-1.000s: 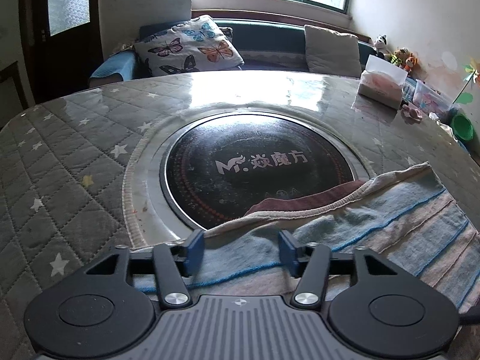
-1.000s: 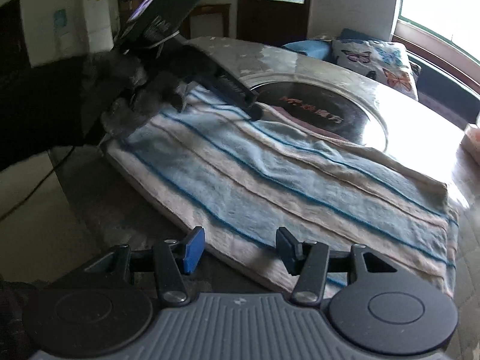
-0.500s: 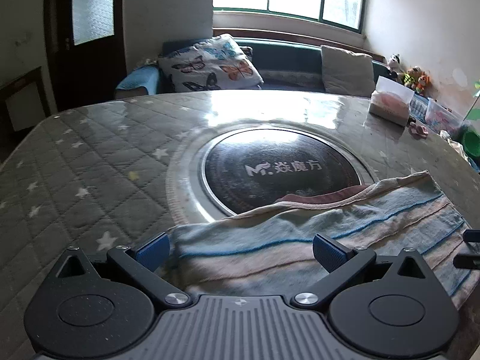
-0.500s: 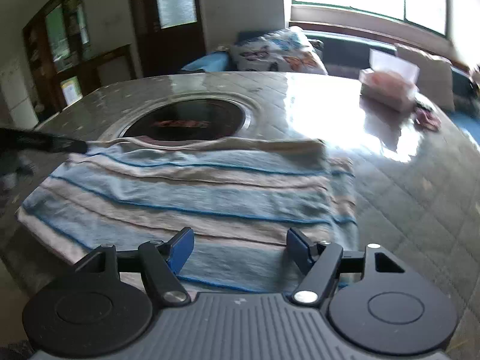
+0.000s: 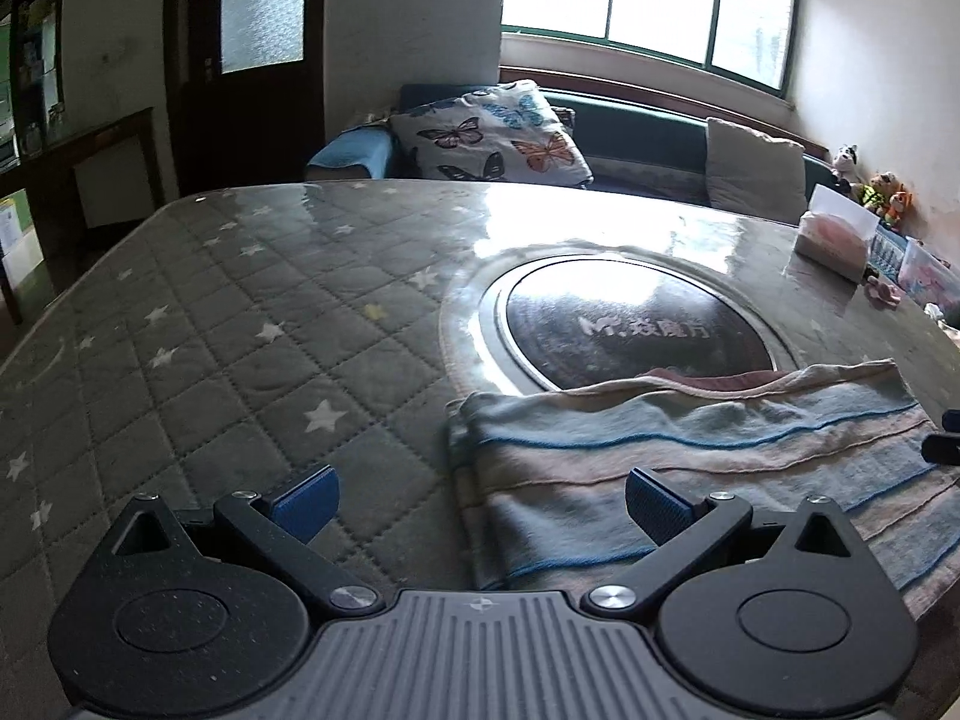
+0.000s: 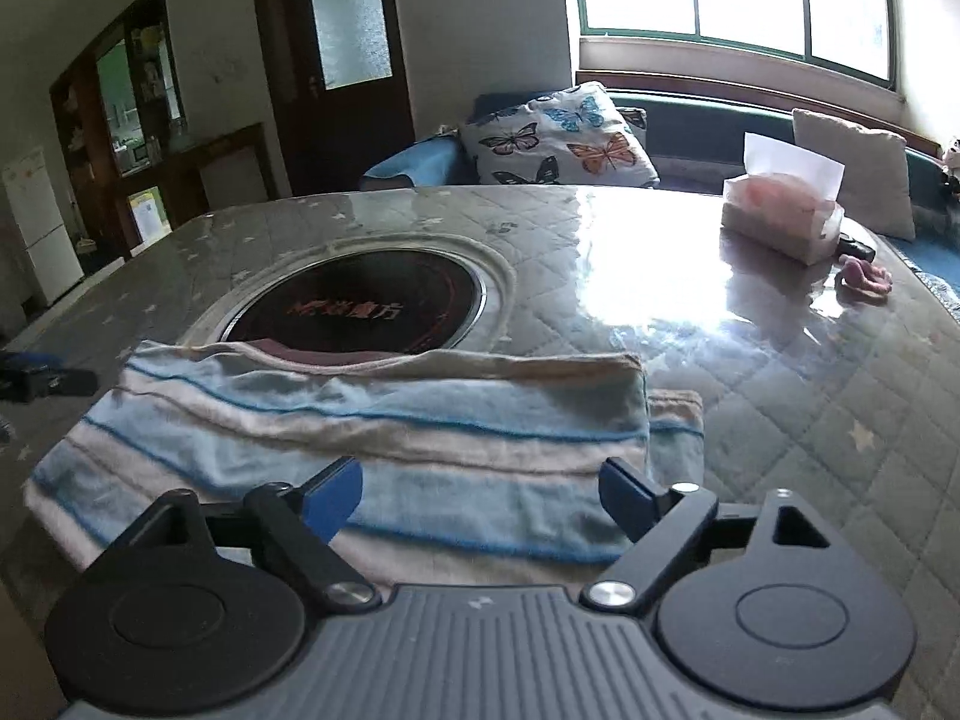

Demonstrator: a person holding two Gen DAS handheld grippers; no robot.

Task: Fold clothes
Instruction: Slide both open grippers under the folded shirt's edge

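Garment (image 6: pixel 372 450) lies folded on the table (image 5: pixel 240 312), near my edge, its far hem overlapping the round cooktop (image 6: pixel 360 312). Striped cloth is doubled over: top layer stops short on the right, with a strip of lower layer sticking out past it. Collar band shows at the far hem. My judgement: at least one fold is done; whether another fold or a squaring-up is left, I cannot tell.

Left gripper (image 5: pixel 480 498): jaws spread wide, empty. Left pad over bare table, right pad over the garment's left end; contact cannot be told.

Right gripper (image 6: pixel 480 495): jaws opening, nothing clamped. Garment lies beneath and beyond the gap, pads clear of it.
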